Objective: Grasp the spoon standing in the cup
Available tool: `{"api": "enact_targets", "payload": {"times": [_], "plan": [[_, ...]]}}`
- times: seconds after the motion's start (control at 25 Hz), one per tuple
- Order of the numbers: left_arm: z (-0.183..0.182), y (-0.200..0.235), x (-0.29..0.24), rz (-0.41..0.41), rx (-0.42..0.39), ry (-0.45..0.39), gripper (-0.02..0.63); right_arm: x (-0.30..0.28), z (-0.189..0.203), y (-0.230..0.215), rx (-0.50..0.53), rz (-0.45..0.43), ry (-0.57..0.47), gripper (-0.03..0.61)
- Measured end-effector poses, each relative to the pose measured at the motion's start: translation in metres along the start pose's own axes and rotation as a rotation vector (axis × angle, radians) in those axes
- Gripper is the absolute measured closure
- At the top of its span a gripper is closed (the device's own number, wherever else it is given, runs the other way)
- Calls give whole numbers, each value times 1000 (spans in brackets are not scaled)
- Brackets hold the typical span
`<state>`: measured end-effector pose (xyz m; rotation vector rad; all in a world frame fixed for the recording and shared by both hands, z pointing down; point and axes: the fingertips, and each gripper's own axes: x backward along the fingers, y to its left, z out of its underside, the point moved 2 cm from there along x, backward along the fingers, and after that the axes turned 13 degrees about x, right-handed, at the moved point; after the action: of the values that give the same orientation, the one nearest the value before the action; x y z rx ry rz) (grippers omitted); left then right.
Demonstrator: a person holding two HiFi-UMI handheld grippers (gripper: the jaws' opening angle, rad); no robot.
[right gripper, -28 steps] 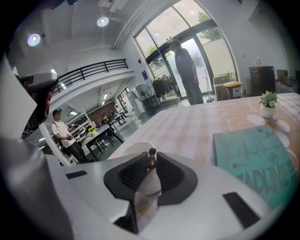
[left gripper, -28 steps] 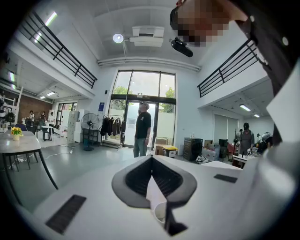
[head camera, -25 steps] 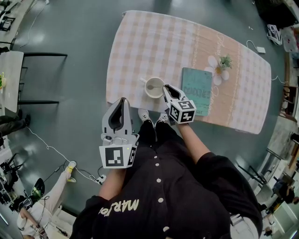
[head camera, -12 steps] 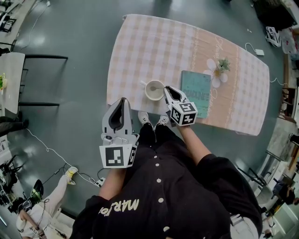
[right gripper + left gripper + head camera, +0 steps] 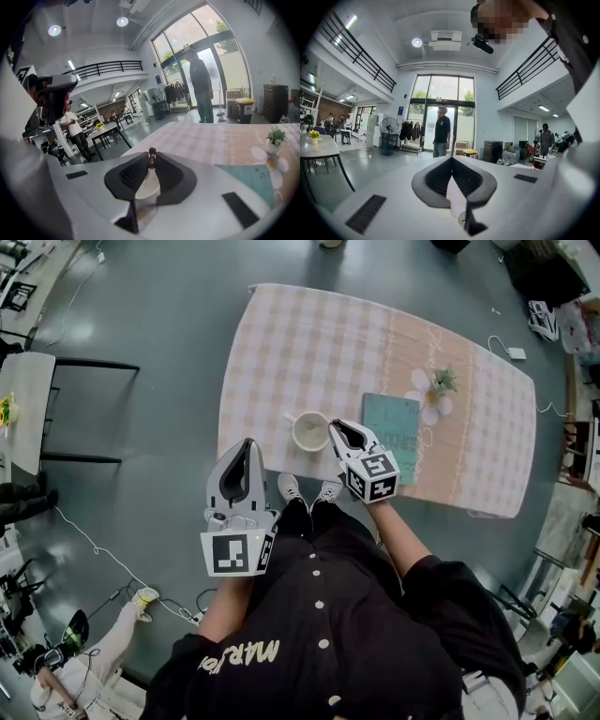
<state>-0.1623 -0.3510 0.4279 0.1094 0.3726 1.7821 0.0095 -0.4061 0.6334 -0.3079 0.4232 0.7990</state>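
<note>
A white cup [image 5: 310,430] stands near the front edge of the table with the checked cloth [image 5: 309,343]. My right gripper [image 5: 331,426] reaches to the cup's right rim. In the right gripper view the spoon's dark handle end [image 5: 152,153] sticks up between the jaw tips of the right gripper [image 5: 151,160], which pinch it just above the cup [image 5: 147,188]. In the head view the gripper hides the spoon. My left gripper [image 5: 246,444] hangs off the table's front left, above the floor. Its jaws meet with nothing between them [image 5: 451,159].
A teal book [image 5: 394,427] lies right of the cup, beside the right gripper. Behind it a small potted plant [image 5: 442,381] stands on a white flower-shaped mat. A dark-framed table [image 5: 23,404] stands on the floor at far left. People stand in the hall beyond.
The right gripper stays at the cup's right rim. The table and cup sit slightly lower in the head view. The left gripper has not moved.
</note>
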Motion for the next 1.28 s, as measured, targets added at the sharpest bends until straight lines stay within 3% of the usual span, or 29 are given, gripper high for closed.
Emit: {"api": "enact_targets", "payload": {"times": [0.36,0.76,1.28], "plan": [[-13,-1,-9,22,-9,-22,603,25,-54,-3,119,6,-97,526],[-28,5,-14,32,-20,-53,603,69,-134,-12,183,86,-264,528],[-48,4,-20,38,-36,-98,603,126,-199,-34,196,196,-412,528]]}}
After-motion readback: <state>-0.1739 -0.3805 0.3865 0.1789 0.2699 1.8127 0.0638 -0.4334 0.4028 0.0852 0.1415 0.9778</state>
